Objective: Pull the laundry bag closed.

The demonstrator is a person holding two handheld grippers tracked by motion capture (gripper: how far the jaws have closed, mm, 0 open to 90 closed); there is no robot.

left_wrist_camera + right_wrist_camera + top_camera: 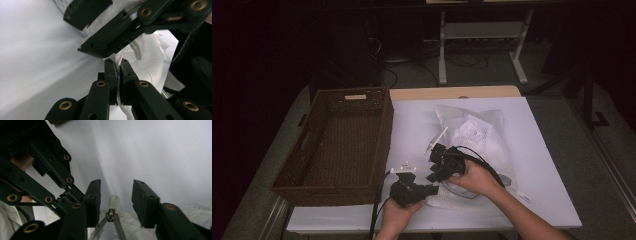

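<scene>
A white mesh bag (477, 132) lies on the white-covered table (412, 125), its near end under both hands. My left gripper (433, 189) points right and is shut on the bag's edge; in the left gripper view its jaws (118, 62) pinch white mesh fabric (147, 62). My right gripper (433, 176) comes in from the right, just above the left one. In the right gripper view it (116, 192) stands open, with the zipper's white pull tab (113, 202) upright between the jaws and touching neither. The zipper tape (120, 230) splits below the slider.
A brown wicker basket (382, 135) stands on the table's left half, with nothing inside. A small white piece (404, 167) lies beside the basket's near corner. Behind the table are a white frame's legs (442, 50) and cables on the floor.
</scene>
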